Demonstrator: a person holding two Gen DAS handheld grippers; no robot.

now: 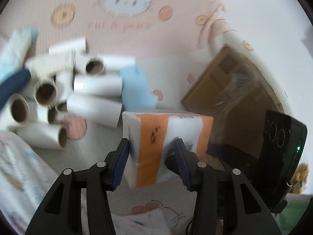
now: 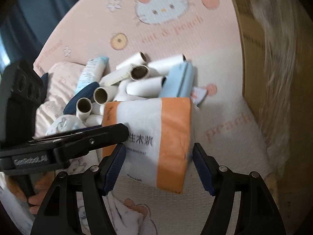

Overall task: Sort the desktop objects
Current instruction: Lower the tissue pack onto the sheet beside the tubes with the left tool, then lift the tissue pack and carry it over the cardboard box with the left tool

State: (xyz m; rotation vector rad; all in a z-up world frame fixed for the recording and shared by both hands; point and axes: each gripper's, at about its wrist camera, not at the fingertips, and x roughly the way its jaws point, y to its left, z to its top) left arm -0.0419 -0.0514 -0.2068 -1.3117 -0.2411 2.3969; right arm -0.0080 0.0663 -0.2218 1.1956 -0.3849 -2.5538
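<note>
Left tongs [image 1: 151,146] clamping tissue pack [image 1: 168,137], right tongs [image 2: 159,162] spread around it

Tube pile [image 1: 64,98] blocks left; cardboard box [image 1: 232,98] blocks right.

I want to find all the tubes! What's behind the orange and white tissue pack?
Behind the tissue pack held in the left tongs lies a pile of white cardboard tubes and a light blue box. The pack covers the pile's near edge, so more tubes could be hidden there.

Orange-and-white tissue pack [image 2: 154,143], white tubes [image 1: 93,86], pale-blue box [image 2: 178,82], pink cartoon-cat mat [image 1: 137,31].
</note>
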